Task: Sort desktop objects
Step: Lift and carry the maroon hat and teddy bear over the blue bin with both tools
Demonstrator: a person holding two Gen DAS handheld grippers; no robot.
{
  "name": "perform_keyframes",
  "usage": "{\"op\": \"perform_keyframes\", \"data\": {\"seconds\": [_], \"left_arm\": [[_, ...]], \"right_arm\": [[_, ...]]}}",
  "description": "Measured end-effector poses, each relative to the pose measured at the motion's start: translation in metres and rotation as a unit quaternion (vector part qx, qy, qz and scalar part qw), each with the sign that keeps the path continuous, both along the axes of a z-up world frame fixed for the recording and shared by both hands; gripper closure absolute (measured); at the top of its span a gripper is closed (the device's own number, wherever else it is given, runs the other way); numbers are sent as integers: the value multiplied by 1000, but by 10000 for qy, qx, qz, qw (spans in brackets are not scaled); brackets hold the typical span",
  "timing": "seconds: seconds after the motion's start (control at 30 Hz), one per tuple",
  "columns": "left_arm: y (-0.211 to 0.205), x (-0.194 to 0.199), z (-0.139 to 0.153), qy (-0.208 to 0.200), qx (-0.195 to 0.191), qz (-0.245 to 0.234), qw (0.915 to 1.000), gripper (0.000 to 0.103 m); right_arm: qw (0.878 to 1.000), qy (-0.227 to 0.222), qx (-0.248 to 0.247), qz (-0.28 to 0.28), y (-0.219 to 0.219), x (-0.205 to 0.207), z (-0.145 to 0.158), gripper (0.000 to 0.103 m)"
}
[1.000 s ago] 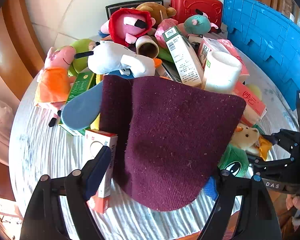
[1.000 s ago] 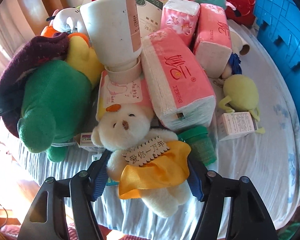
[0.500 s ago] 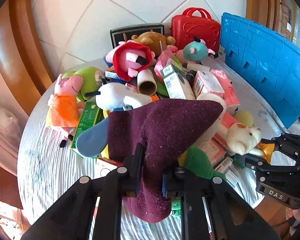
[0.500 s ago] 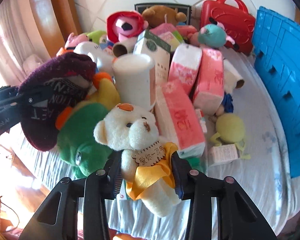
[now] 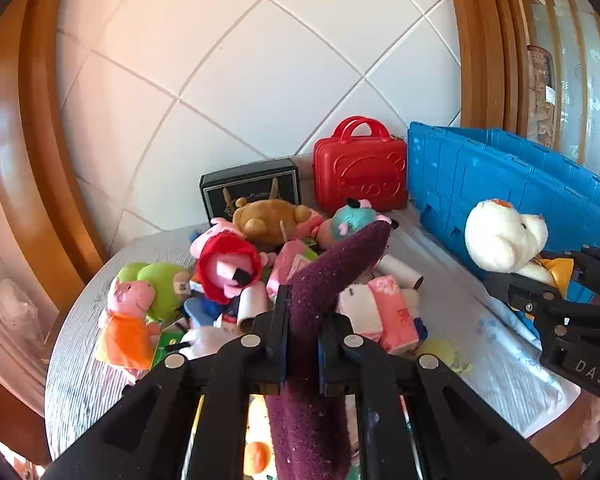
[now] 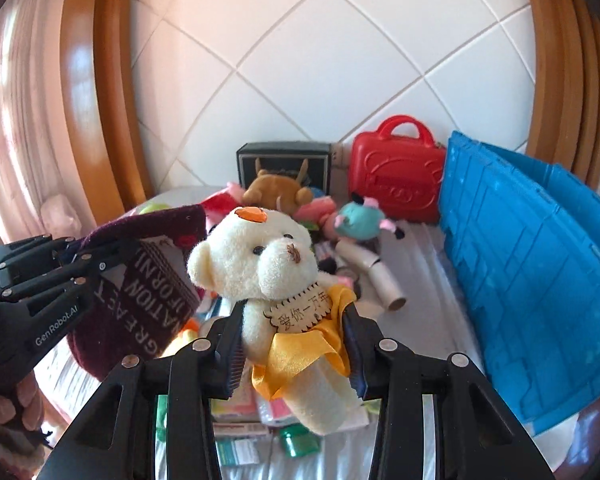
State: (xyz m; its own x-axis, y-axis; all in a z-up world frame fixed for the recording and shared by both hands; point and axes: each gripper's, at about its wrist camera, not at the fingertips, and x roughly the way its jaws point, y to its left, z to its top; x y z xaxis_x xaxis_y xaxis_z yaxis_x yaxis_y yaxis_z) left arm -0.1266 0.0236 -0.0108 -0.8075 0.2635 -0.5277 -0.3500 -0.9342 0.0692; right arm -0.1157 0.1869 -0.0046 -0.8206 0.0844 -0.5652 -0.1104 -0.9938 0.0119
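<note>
The hat (image 5: 332,280) at the centre is rough, fuzzy purple knit cloth. The bear (image 6: 260,256) is soft cream plush with a glossy yellow satin ribbon (image 6: 300,356). At two o'clock the crate (image 6: 532,280) is ribbed matt blue plastic. At twelve o'clock the case (image 5: 360,172) is shiny red plastic, against smooth glossy tiles (image 5: 260,60). The frame (image 6: 96,100) at ten o'clock is polished wood. The tablecloth (image 5: 80,380) looks ridged cloth.
</note>
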Motion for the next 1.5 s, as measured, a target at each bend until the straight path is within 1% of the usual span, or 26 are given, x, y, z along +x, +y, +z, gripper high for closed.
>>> {"op": "perform_keyframes", "data": {"seconds": [0.07,0.23,0.47,0.6,0.73,0.83,0.93,1.0,1.07,1.13,1.23,1.37,1.5], "left_arm": [[18,-4,9,86,24,-68,9999,93],[72,-7,38,448,23,-288,9986,93],[164,-13,84,783,242,-716,9941,93],[229,-12,111,1003,321,-957,9898,93],[293,-17,146,1068,549,-1168,9859,93],[331,-19,176,1148,730,-1285,9823,93],[366,-15,195,1312,816,-1394,9781,93],[388,-13,194,1171,869,-1514,9777,93],[412,-11,182,931,822,-1680,9779,93],[435,-9,162,676,659,-1815,9789,93],[464,-11,126,4,348,-1930,9806,93],[475,-12,85,-834,0,-1998,9763,93],[476,-5,56,-1314,-332,-1900,9724,92]], "right_arm": [[9998,152,44,-137,15,7,13,63],[9972,496,146,-546,62,26,43,63],[9884,903,296,-1185,150,57,91,63],[9821,981,436,-1546,207,68,115,63],[9758,966,561,-1880,264,81,132,63],[9712,950,601,-2100,302,91,144,63],[9658,911,659,-2336,332,101,148,63],[9634,847,640,-2463,352,107,146,63],[9619,771,588,-2558,371,110,143,63],[9600,692,564,-2655,388,114,138,63],[9576,588,531,-2768,411,117,130,63],[9572,467,454,-2820,424,122,115,63],[9597,358,429,-2755,423,124,98,63]]}}
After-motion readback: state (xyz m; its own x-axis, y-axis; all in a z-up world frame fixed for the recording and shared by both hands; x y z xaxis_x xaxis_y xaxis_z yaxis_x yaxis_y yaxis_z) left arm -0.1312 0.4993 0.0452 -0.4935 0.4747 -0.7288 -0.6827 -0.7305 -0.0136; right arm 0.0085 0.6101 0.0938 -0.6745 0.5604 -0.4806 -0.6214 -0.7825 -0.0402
